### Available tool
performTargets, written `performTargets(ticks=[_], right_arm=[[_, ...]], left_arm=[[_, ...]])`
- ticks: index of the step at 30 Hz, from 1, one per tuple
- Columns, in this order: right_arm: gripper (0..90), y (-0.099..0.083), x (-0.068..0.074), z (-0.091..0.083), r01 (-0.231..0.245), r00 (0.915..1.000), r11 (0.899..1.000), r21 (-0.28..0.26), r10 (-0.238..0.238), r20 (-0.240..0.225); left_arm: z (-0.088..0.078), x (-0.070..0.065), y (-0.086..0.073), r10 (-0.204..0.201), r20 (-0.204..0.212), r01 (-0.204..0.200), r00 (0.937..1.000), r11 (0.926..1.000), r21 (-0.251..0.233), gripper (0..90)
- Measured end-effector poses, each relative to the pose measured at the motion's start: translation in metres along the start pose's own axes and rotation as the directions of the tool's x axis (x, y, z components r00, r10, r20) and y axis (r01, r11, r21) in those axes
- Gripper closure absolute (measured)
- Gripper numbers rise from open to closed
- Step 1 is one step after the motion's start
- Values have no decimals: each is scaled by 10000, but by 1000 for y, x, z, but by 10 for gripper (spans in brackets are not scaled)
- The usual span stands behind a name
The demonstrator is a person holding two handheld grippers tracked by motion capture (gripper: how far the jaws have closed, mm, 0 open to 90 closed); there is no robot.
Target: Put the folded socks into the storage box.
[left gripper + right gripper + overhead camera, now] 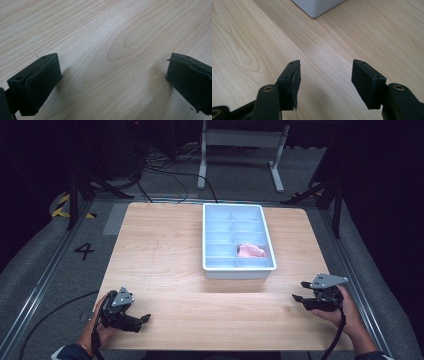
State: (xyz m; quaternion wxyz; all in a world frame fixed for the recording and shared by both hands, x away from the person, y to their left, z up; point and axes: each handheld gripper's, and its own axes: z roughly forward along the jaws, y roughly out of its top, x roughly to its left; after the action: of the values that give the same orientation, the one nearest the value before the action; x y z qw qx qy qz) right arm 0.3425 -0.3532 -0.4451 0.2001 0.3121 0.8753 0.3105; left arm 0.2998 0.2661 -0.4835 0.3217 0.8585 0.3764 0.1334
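A light wooden table (165, 265) with pale grain stands on a grey carpeted floor (40, 265). Metal rails (37, 287) run along the floor on both sides of the table, and a black numeral 4 (84, 251) is marked on the left strip. Beyond the far edge, black cables (165, 175) trail across the carpet toward a white metal frame (240, 150), perhaps the base of a stand or bench. Yellow and black hazard tape (62, 206) lies at the far left. Dark tripod legs (325, 190) stand to either side. The surroundings fall into darkness, while light falls evenly on the tabletop.
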Motion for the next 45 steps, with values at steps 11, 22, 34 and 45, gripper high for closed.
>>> performTargets(ticks=[11, 22, 34, 45], right_arm=[[388, -34, -4, -5, -987, 9950, 9944, -383, 981, -171], [376, -65, -5, -10, -1768, 9842, 9828, -539, 1759, -222], [323, -81, -8, -15, -2331, 9723, 9672, -1007, 2338, -51], [291, -81, -9, -14, -2505, 9671, 9628, -1010, 2537, 194]], left_arm=[[0, 0, 0, -13, 4, 13, 10000, 10000, -3, 0], [0, 0, 0, -22, -18, 22, 10000, 10000, -34, 0], [1, 0, 0, -55, -33, 55, 10000, 10000, -49, 0], [1, 0, 0, -49, -32, 49, 10000, 10000, -48, 0]])
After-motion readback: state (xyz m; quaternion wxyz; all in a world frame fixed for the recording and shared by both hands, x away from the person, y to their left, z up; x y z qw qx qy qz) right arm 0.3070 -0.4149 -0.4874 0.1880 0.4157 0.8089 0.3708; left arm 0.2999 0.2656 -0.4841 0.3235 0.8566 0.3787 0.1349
